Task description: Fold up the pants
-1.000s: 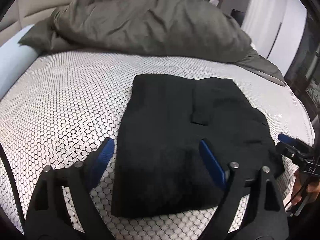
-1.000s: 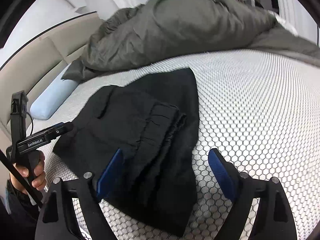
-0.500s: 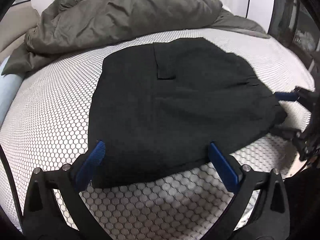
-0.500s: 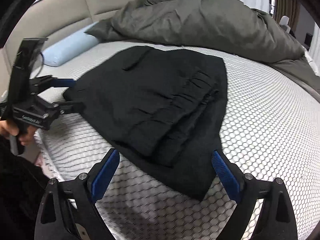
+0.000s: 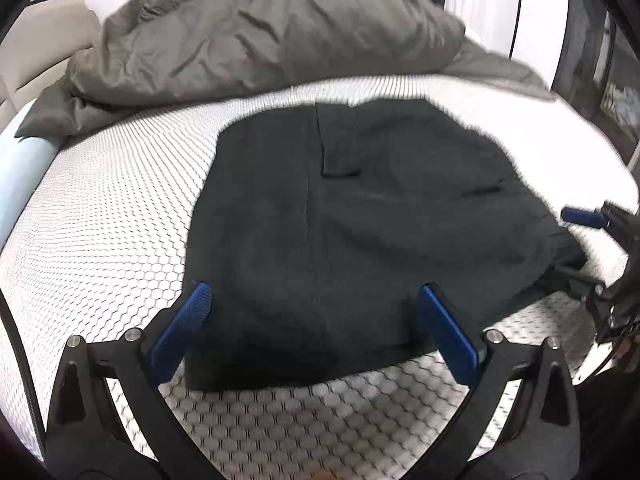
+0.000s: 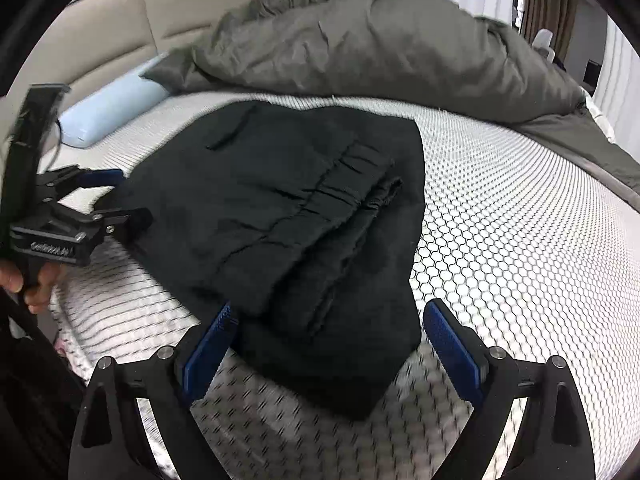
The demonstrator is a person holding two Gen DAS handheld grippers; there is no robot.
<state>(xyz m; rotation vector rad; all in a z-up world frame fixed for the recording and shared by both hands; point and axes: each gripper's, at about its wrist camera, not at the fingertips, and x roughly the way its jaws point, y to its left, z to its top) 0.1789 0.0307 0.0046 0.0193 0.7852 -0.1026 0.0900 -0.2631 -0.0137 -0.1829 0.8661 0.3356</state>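
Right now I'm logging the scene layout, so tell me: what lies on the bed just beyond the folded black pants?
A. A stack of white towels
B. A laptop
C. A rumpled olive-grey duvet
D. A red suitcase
C: a rumpled olive-grey duvet is heaped across the mattress behind the black pants, in both wrist views.

A home bedroom: mattress (image 5: 100,240), rumpled grey duvet (image 6: 400,40), padded headboard (image 6: 120,28), pale blue pillow (image 6: 108,108).
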